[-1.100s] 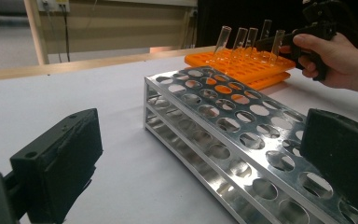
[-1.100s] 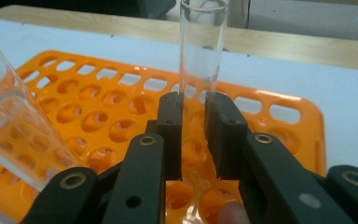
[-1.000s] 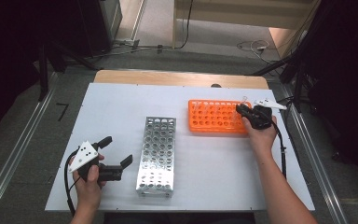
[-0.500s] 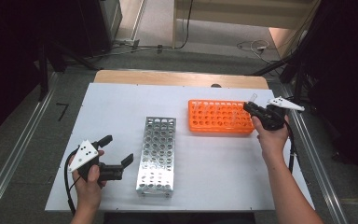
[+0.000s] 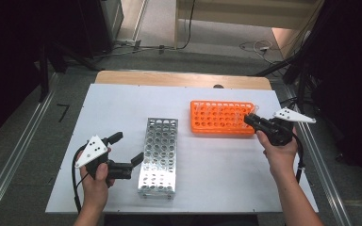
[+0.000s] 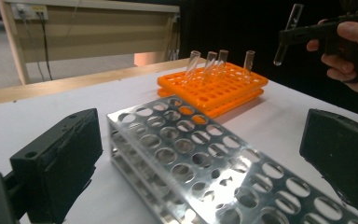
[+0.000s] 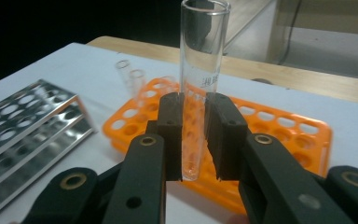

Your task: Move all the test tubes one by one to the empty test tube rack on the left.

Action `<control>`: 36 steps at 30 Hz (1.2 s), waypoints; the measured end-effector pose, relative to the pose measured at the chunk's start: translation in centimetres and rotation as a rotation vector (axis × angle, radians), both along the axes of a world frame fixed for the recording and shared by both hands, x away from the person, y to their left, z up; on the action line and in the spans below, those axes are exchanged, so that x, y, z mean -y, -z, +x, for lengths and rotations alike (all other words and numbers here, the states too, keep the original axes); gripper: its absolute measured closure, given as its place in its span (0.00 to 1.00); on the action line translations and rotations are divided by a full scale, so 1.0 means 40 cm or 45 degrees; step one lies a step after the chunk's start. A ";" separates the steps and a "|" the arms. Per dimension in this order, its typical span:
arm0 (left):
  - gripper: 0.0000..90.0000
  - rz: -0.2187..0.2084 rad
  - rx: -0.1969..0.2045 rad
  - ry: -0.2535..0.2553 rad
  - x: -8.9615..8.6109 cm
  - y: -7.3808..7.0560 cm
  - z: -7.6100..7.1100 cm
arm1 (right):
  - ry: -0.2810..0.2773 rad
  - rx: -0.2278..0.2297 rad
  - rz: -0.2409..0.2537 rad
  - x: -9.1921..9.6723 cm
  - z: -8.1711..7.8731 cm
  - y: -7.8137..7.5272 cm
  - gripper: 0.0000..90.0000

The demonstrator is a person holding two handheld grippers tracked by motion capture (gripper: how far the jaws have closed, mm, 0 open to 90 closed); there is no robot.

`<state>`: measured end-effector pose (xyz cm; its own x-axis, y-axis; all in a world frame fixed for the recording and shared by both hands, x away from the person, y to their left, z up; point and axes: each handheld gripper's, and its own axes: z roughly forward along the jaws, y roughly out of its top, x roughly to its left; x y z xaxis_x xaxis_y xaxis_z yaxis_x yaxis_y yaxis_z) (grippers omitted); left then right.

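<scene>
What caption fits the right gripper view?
Hand-held gripper pinching a clear glass tube above the orange rack.

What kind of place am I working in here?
Probably a lab-style test bench: an orange tube rack holding glass tubes, a metal rack on a white table, loose cables on the floor behind.

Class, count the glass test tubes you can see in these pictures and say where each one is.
5: four stand in the orange rack, at and; one test tube is clamped in the right hand-held gripper. Others may be hidden.
</scene>
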<state>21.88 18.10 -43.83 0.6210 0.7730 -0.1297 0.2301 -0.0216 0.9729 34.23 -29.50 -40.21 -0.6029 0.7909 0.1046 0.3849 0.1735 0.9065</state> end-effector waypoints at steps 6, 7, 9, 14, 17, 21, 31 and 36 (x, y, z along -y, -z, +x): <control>0.01 -0.012 -0.007 0.046 0.044 -0.028 0.011 | -0.123 -0.009 -0.003 -0.047 -0.053 0.000 0.82; 0.02 -0.012 -0.007 0.046 0.044 -0.028 0.011 | -0.144 -0.010 -0.002 -0.055 -0.059 0.000 0.82; 0.03 -0.022 -0.015 0.064 0.065 -0.040 0.023 | -0.189 -0.020 0.003 -0.072 -0.071 0.005 0.82; 0.07 -0.030 -0.032 0.090 0.106 -0.061 0.048 | -0.275 -0.029 -0.016 -0.110 -0.082 0.020 0.82; 0.11 -0.035 -0.042 0.108 0.126 -0.072 0.066 | -0.307 -0.031 -0.023 -0.133 -0.088 0.028 0.82; 0.14 -0.008 -0.059 0.137 0.155 -0.082 0.081 | -0.357 -0.037 -0.047 -0.162 -0.101 0.039 0.82; 0.22 0.025 -0.117 0.179 0.216 -0.083 0.087 | -0.466 -0.035 -0.100 -0.232 -0.136 0.055 0.82; 0.30 0.045 -0.129 0.193 0.237 -0.077 0.082 | -0.525 -0.041 -0.104 -0.257 -0.147 0.061 0.82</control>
